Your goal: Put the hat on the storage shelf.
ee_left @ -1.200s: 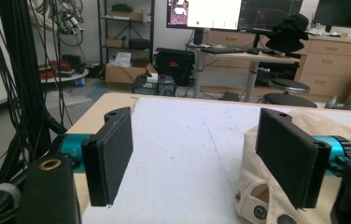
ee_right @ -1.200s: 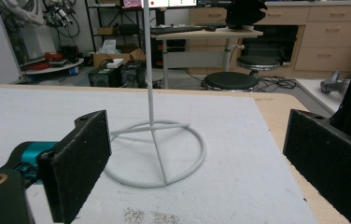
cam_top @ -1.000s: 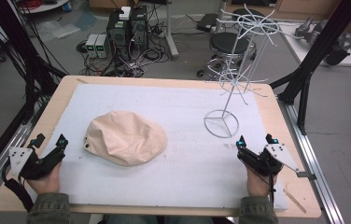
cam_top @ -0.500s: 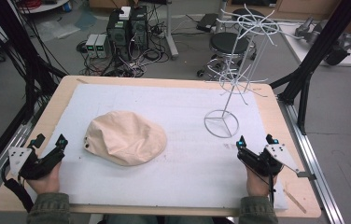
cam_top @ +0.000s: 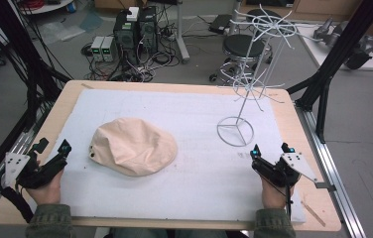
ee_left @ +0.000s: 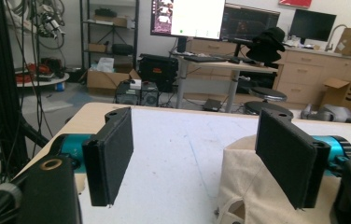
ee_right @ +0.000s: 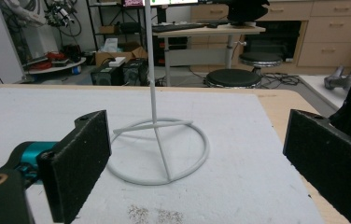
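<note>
A beige cap (cam_top: 134,145) lies crown up on the white mat (cam_top: 174,114), left of the middle. A white wire hat stand (cam_top: 246,79) rises from a ring base (cam_top: 235,131) at the right. My left gripper (cam_top: 52,146) rests open at the mat's left edge, a short way left of the cap. In the left gripper view the cap (ee_left: 243,182) sits low behind the right-hand jaw, with nothing between the jaws. My right gripper (cam_top: 269,149) stands open just in front of the ring base (ee_right: 157,151), pointing at it, nothing held.
The wooden table (cam_top: 293,124) shows past the mat at the right. Black frame struts (cam_top: 331,64) stand by the right edge and cables (cam_top: 31,74) hang at the left. Beyond the table are a stool (cam_top: 244,47) and computers (cam_top: 135,29) on the floor.
The left gripper has shifted slightly; the right gripper, cap and stand are as before.
</note>
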Demonstrator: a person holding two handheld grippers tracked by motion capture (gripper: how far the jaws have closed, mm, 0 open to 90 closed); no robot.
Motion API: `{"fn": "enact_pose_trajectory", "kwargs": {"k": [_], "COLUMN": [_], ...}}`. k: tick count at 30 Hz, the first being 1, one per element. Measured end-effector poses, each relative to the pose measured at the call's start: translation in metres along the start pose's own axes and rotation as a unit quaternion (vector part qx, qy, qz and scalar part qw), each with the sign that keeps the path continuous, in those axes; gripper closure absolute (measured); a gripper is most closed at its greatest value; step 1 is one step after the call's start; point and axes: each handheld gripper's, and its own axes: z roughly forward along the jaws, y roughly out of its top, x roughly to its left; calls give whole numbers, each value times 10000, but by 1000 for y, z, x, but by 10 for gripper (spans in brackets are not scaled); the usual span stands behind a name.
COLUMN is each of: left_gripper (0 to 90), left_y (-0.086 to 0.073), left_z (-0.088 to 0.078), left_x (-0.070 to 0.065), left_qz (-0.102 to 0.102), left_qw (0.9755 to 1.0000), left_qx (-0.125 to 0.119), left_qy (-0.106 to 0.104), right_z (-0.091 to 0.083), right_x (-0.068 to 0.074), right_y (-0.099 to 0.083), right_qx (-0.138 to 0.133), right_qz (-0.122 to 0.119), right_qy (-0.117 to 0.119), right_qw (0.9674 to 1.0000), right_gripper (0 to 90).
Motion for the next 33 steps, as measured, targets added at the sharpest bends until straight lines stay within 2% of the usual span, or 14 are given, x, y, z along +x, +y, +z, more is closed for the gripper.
{"fn": "enact_pose_trajectory", "kwargs": {"k": [6,12,17,23,28,31,33], "left_gripper": [287,286,284,275,275,275,275], "left_y": [7,13,14,25,31,37,40], "left_z": [0,2,5,6,10,12,15], "left_x": [0,-4,-6,-9,-15,-19,-22], "left_qz": [-38,25,32,64,195,298,378], "left_qw": [9998,9994,9986,9975,9946,9911,9877], "left_qx": [108,208,329,396,570,680,769], "left_qy": [-145,-292,-420,-585,-843,-1101,-1307], "right_z": [1,2,2,3,2,2,2], "right_x": [-1,-1,-1,-1,0,0,0], "right_y": [-1,-1,-1,-1,-1,-1,-1], "right_qx": [71,117,126,144,126,135,147], "right_qz": [27,56,56,67,85,75,74], "right_qy": [81,100,106,126,153,162,174], "right_qw": [9999,9999,9998,9998,9998,9997,9997], "right_gripper": [67,67,67,68,68,68,68]}}
